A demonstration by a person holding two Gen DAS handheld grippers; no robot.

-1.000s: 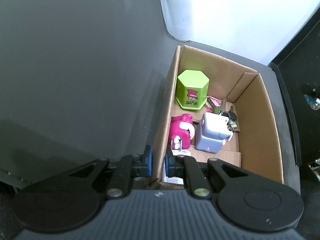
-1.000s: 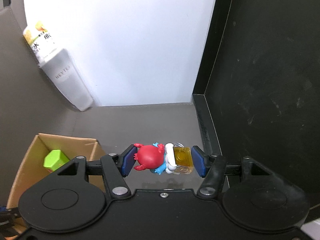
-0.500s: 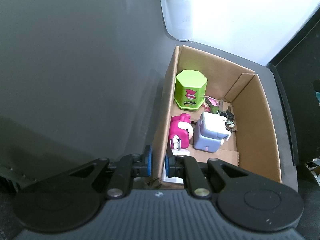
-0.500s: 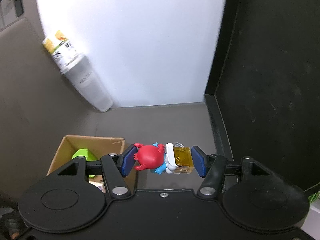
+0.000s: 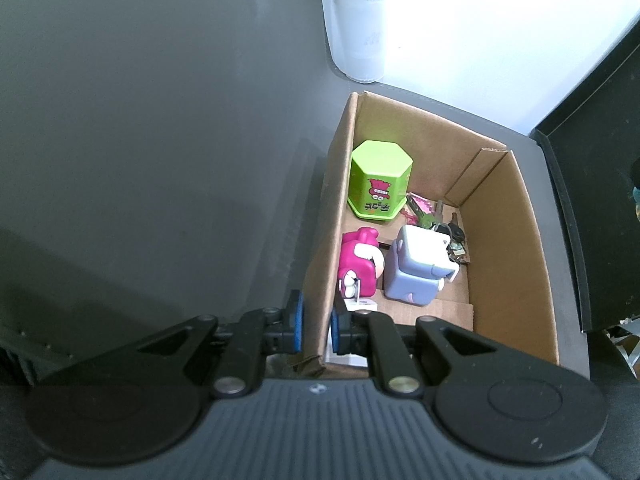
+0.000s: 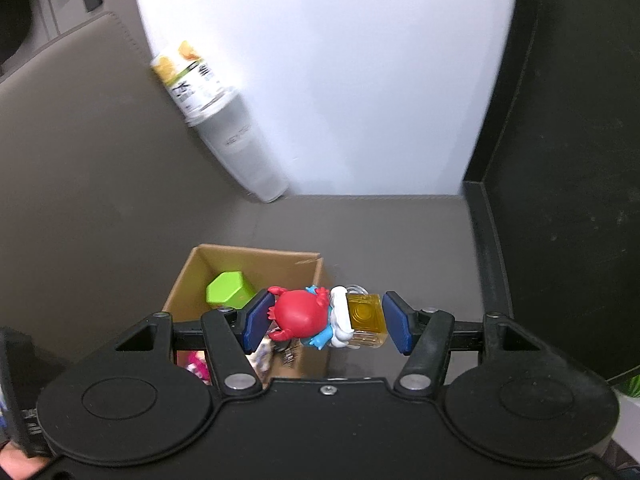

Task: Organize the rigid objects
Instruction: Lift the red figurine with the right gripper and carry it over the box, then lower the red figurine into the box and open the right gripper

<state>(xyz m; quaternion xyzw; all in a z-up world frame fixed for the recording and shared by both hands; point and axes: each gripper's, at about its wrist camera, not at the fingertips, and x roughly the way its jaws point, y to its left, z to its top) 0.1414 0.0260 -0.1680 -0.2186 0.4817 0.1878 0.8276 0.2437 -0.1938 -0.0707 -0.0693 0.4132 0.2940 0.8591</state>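
Observation:
My right gripper (image 6: 326, 322) is shut on a red crab figurine with a yellow beer mug (image 6: 316, 317), held above the near right corner of the cardboard box (image 6: 188, 276). My left gripper (image 5: 316, 328) is shut on the box's near left wall (image 5: 326, 264). Inside the box stand a green hexagonal tin (image 5: 379, 180), a pink figurine (image 5: 357, 265) and a lilac cube-shaped toy (image 5: 416, 270), with keys (image 5: 452, 236) behind them. The tin (image 6: 230, 294) also shows in the right wrist view.
A tall translucent cup (image 5: 358, 20) stands behind the box by the white wall; it appears again as a labelled cup (image 6: 224, 140) in the right wrist view. A black panel (image 6: 560, 180) rises on the right. The box rests on a grey desk mat (image 5: 160, 140).
My right gripper has risen and swung left with the crab figurine, so the box now sits more beneath it. The left gripper holds the box wall as before.

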